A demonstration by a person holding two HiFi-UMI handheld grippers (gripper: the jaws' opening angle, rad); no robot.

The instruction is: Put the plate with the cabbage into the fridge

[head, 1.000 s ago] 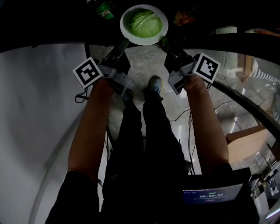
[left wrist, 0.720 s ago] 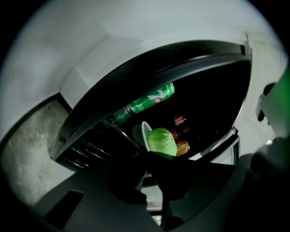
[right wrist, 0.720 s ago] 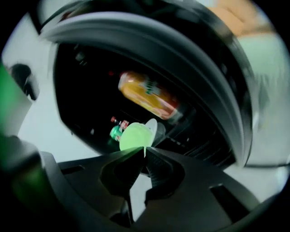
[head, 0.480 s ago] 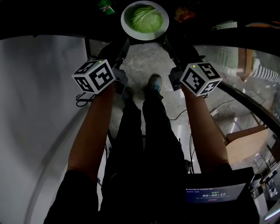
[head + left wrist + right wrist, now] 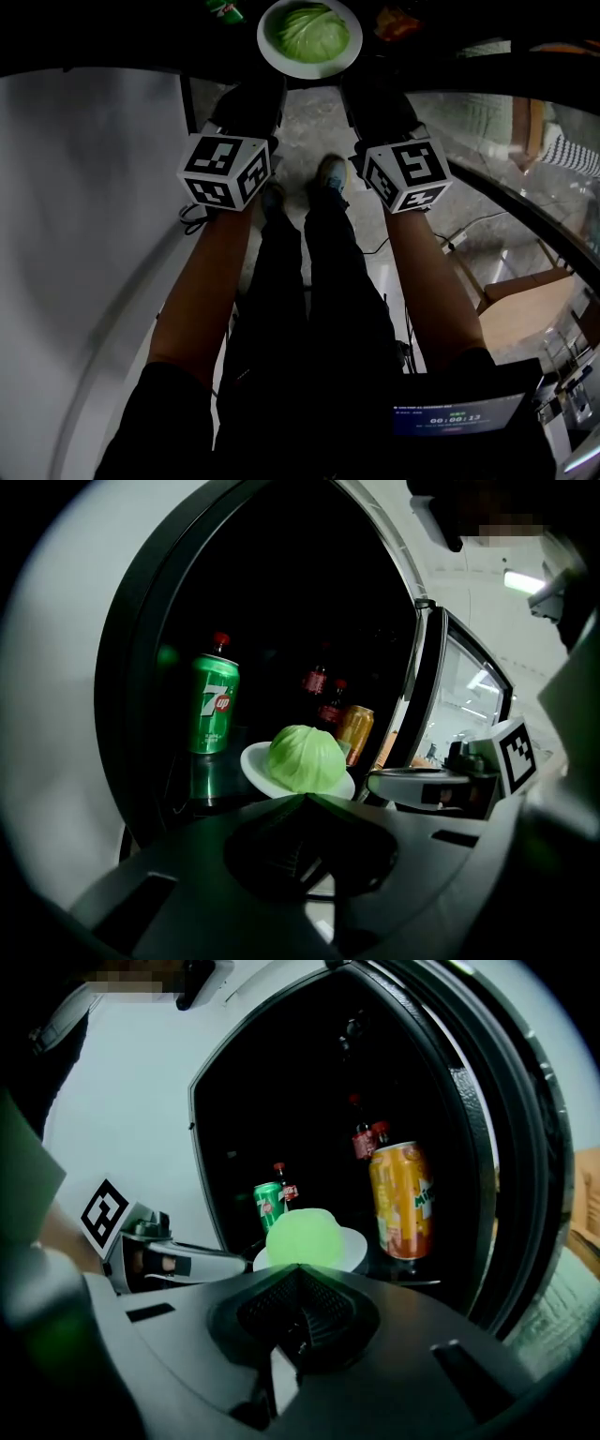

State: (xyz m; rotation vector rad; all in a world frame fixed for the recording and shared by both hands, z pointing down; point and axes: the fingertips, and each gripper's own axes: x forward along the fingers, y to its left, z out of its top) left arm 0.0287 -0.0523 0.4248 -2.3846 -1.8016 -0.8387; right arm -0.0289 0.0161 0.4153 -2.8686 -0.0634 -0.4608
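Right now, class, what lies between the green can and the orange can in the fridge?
The plate with the cabbage lies between the green can and the orange can, clearest in the right gripper view.

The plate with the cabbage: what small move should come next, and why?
Probably ease it slightly deeper and down onto the shelf. The left hand-held gripper and right hand-held gripper each clamp the rim of the plate at the mouth of the open fridge, green can to its left, orange can to its right. Whether it already rests there is unclear.
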